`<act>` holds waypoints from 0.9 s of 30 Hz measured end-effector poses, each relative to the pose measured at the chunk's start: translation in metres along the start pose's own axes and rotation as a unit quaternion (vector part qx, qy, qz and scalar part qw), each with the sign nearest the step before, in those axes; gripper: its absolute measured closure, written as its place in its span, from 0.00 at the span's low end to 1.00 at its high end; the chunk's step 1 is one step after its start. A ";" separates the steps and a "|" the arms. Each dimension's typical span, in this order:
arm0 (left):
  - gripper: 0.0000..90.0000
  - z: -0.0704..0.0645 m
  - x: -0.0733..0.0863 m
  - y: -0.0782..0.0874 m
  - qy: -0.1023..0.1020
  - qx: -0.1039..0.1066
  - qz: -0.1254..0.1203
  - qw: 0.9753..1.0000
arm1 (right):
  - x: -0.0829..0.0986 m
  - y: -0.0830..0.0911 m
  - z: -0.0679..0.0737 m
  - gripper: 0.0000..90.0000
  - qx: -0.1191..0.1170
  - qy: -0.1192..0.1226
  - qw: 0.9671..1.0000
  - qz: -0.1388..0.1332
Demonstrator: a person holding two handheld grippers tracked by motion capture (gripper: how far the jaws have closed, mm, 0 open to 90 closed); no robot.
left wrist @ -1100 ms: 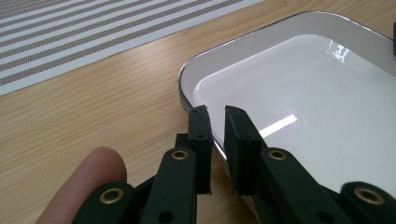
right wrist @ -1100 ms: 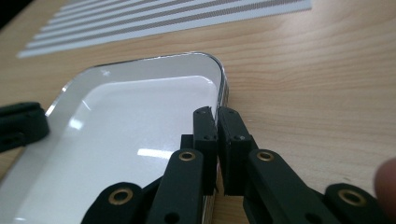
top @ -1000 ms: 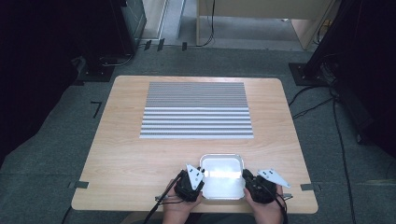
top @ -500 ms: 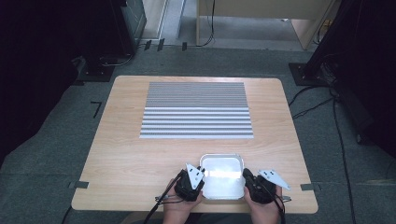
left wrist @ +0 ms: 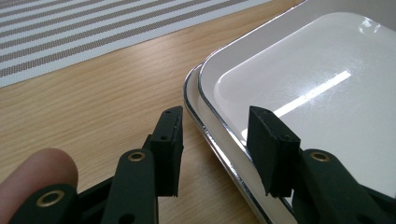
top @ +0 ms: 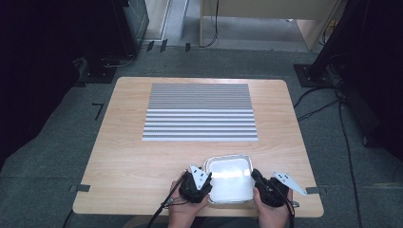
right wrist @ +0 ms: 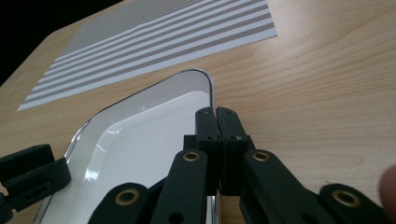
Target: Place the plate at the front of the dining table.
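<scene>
High view overhead, facing forward-down on the table [top: 142,171], gripper views close, low, sharing the tray [top: 230,176]

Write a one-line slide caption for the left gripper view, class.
Open left tool straddling the rim of a white metal-edged tray on a wooden table, striped mat beyond.

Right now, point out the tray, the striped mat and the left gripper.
tray [top: 229,178], high view, white inner floor.
striped mat [top: 199,111], high view, middle.
left gripper [left wrist: 215,140], left gripper view, midway between its open fingertips.
</scene>
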State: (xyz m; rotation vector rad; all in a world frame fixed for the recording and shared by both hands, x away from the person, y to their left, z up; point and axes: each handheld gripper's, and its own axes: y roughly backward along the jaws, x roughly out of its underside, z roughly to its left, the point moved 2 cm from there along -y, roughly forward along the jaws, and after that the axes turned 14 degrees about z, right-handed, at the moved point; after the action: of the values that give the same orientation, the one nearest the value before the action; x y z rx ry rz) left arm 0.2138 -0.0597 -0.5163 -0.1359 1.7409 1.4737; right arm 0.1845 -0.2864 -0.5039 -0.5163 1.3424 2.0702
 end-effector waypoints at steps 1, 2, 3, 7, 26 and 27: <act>0.62 -0.001 0.000 0.000 0.001 -0.002 -0.001 1.000 | 0.000 0.001 -0.001 1.00 0.001 -0.002 1.000 -0.003; 0.61 -0.002 -0.001 0.001 0.000 -0.005 -0.003 1.000 | -0.001 0.002 -0.002 1.00 0.002 -0.001 1.000 -0.007; 0.60 -0.002 -0.002 0.002 -0.002 -0.008 -0.004 1.000 | -0.001 0.003 -0.002 1.00 0.001 -0.003 1.000 -0.008; 0.61 -0.005 -0.004 0.003 -0.006 -0.013 -0.005 1.000 | -0.002 0.004 -0.008 1.00 -0.001 -0.014 1.000 -0.010; 0.71 -0.016 -0.004 -0.006 0.027 0.077 0.041 0.996 | -0.004 0.009 -0.022 0.98 -0.012 -0.009 1.000 0.002; 0.71 -0.016 -0.004 -0.007 0.028 0.078 0.042 0.996 | -0.004 0.008 -0.023 0.97 -0.013 -0.009 1.000 0.005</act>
State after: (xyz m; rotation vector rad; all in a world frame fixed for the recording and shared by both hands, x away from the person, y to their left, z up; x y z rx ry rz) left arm 0.2119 -0.0774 -0.5192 -0.0219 1.9213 1.3979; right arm 0.1821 -0.3107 -0.5051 -0.5018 1.3121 2.0992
